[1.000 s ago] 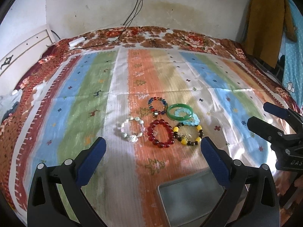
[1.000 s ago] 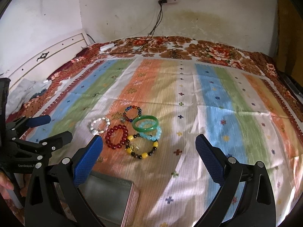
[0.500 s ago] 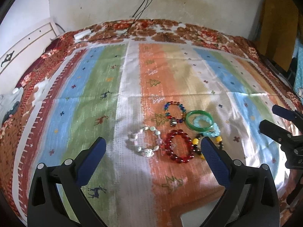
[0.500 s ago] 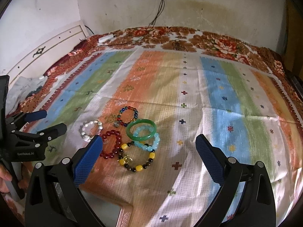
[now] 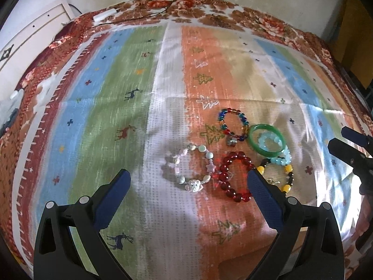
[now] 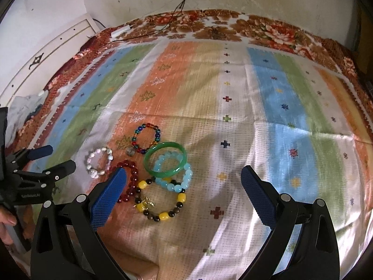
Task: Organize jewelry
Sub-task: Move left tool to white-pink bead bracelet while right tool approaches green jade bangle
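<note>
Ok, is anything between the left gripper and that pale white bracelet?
Nothing visible. The left gripper is open above the blanket, and the white bracelet lies alone just ahead between its fingers; the red bracelet sits beside it, to the right.

Striped cloth (image 5: pixel 116 98), white headboard (image 6: pixel 53 53), cables (image 6: pixel 184 0)

Bright daylight glares off the striped cloth (image 5: pixel 167 107) – slight motion blur, fisheye edges bowed, corners black

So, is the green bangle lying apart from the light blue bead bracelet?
No, the green bangle lies over part of the light blue bead bracelet, whose beads show inside the ring.
</note>
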Demonstrator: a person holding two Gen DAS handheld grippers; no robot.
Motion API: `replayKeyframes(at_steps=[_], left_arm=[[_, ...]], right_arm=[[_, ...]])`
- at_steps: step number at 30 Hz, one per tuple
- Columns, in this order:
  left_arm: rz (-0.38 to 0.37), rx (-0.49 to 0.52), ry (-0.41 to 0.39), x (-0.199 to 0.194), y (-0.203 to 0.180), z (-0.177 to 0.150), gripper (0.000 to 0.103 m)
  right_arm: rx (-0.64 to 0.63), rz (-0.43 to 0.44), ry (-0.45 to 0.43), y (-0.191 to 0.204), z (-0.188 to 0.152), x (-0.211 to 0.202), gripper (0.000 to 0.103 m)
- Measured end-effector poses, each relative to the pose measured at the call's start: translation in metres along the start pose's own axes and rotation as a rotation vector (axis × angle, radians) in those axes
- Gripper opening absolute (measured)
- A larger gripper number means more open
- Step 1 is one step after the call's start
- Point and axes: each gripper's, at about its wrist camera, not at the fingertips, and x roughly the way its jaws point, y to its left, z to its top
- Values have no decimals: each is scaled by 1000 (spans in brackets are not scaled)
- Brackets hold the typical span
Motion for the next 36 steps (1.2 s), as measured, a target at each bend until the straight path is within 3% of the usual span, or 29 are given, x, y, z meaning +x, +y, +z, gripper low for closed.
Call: replayKeyframes(at_steps=[9, 15, 24, 26, 31, 36], left_arm=[[-26, -63, 111, 31, 16, 10, 92], [-13, -67, 160, 45, 20, 10, 86], [10, -62, 207, 60, 24, 11, 81], [12, -60, 214, 62, 24, 11, 81], [9, -69, 225, 65, 25, 11, 81], [5, -85, 246, 69, 28, 10, 72]], right_arm=[[15, 0, 91, -6, 14, 40, 99], [29, 40, 136, -10, 22, 61, 99], [15, 22, 175, -13, 35, 86, 99], [2, 21, 192, -10, 35, 93, 93], [-13, 12, 216, -7, 36, 105, 91], [-4, 36, 255, -5, 37, 120, 74]])
